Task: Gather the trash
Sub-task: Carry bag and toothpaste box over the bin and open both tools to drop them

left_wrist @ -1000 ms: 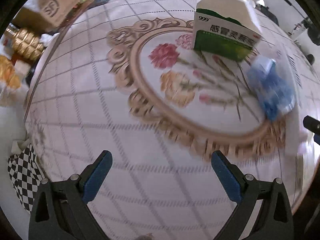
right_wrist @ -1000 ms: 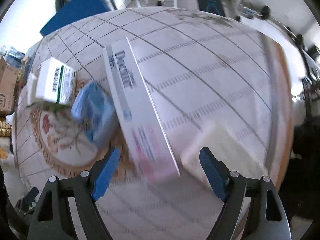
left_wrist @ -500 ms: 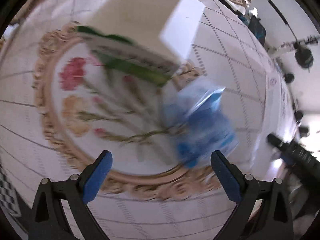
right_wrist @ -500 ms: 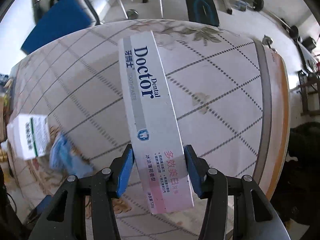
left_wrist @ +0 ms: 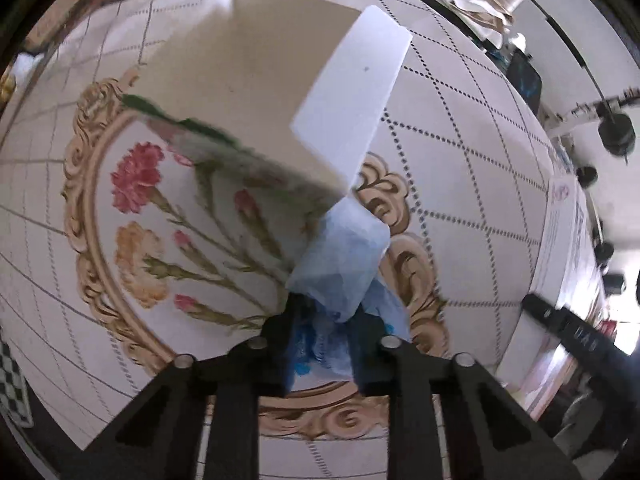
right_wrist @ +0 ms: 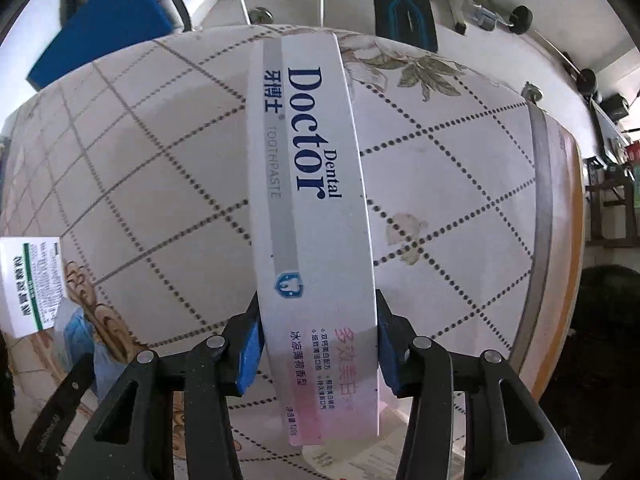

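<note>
My left gripper (left_wrist: 325,344) is shut on a crumpled blue plastic wrapper (left_wrist: 340,264) over the flower-patterned table. Just beyond it stands a green and white medicine box (left_wrist: 280,92), blurred, with an open white flap. My right gripper (right_wrist: 316,344) is shut on a long white Dental Doctor toothpaste box (right_wrist: 310,184), which reaches forward over the table. The medicine box (right_wrist: 34,280) and the blue wrapper (right_wrist: 76,320) also show at the left edge of the right wrist view.
The table (left_wrist: 460,168) has a white grid cloth with a gold ornamental ring and flowers. Its edge (right_wrist: 560,248) runs down the right side of the right wrist view. Chairs and gym gear (right_wrist: 404,0) stand beyond. The right gripper's dark body (left_wrist: 576,332) shows at right.
My left gripper moved forward onto the blue wrapper and shut on it. My right gripper closed on the toothpaste box a second ago and still holds it, now seen nearer.
</note>
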A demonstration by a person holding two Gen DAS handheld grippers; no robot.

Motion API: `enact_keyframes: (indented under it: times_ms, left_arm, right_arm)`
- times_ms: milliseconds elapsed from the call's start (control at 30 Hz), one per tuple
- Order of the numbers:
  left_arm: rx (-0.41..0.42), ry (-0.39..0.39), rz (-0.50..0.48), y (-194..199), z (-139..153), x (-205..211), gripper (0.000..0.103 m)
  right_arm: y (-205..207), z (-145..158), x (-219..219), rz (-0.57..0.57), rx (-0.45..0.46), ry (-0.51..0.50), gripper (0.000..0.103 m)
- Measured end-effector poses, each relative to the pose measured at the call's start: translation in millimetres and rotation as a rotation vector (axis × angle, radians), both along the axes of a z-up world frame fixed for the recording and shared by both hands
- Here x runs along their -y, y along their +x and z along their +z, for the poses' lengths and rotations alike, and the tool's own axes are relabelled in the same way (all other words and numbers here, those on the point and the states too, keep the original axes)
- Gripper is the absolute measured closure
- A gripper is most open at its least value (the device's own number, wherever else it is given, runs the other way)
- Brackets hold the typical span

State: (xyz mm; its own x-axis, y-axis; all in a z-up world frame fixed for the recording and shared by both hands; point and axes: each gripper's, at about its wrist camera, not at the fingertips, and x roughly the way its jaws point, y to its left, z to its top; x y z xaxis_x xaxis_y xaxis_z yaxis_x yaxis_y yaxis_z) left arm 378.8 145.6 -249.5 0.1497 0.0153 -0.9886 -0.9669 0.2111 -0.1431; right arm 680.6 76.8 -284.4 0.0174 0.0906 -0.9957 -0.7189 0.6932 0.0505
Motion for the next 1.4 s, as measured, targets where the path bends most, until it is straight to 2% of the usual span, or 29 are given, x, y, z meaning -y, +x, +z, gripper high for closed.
enact_keyframes:
  times_ms: [167, 300, 433, 500, 533, 600, 733, 867, 1067, 1200, 1300, 1400]
  left_arm:
    - [-0.035, 0.090, -0.106, -33, 12, 20, 0.093]
    - [-0.067, 0.163, -0.163, -72, 30, 38, 0.094]
    - [-0.073, 0.218, -0.190, -118, 49, 59, 0.094]
    - [-0.065, 0.240, -0.201, -134, 57, 65, 0.094]
    - [-0.054, 0.255, -0.206, -142, 61, 64, 0.094]
    - [-0.043, 0.279, -0.221, -172, 72, 82, 0.094]
    - [-0.016, 0.289, -0.239, -218, 84, 114, 0.094]
    - [0.012, 0.261, -0.258, -275, 85, 153, 0.094]
    - [-0.008, 0.185, -0.261, -356, 63, 206, 0.094]
    - [-0.025, 0.110, -0.237, -395, 31, 233, 0.094]
    - [-0.050, 0.042, -0.207, -417, -7, 249, 0.094]
    - [-0.081, -0.051, -0.178, -431, -67, 261, 0.094]
  right_arm:
    - [-22, 15, 20, 0.014, -0.017, 0.073, 0.054]
    - [-54, 23, 53, 0.016, -0.033, 0.107, 0.054]
    - [-105, 33, 95, 0.026, -0.054, 0.149, 0.054]
    - [-137, 41, 116, 0.034, -0.055, 0.174, 0.054]
    - [-169, 52, 124, 0.041, -0.054, 0.185, 0.054]
    - [-202, 61, 146, 0.047, -0.056, 0.212, 0.054]
    - [-297, 82, 200, 0.062, -0.056, 0.242, 0.054]
    - [-375, 73, 247, 0.076, -0.086, 0.231, 0.054]
    - [-494, 52, 306, 0.136, -0.164, 0.179, 0.054]
    - [-558, 21, 332, 0.221, -0.200, 0.113, 0.054]
    - [-594, -21, 344, 0.282, -0.251, 0.044, 0.054]
    - [-614, -85, 355, 0.294, -0.315, -0.040, 0.054]
